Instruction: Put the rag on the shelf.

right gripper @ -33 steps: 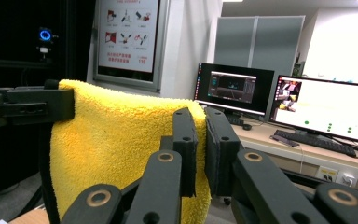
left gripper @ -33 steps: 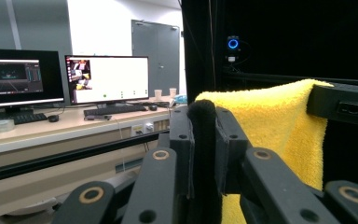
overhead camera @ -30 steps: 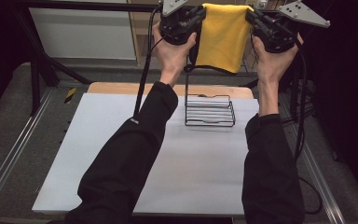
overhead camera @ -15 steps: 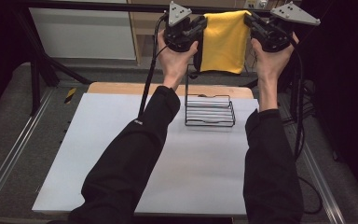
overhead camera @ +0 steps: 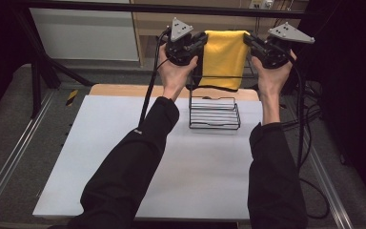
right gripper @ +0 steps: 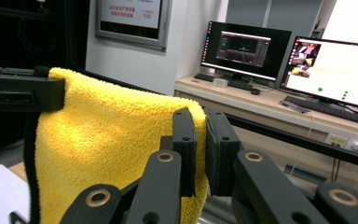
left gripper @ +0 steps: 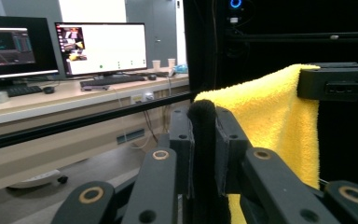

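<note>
- A white counter (overhead camera: 124,157) fills the lower middle of the high view, with a wooden edge at its far side.
- Grey carpeted floor (overhead camera: 9,124) lies at the left.
- A beige desk (left gripper: 51,100) at mid left carries lit monitors (left gripper: 100,49) and a keyboard (left gripper: 109,80).
- A framed notice (right gripper: 130,18) hangs upper left on a pale wall.

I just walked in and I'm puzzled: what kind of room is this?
Probably a lab or test workshop. Desks carry computer monitors and keyboards, a dark metal frame surrounds the white table, and a person holds a yellow towel above it.
</note>
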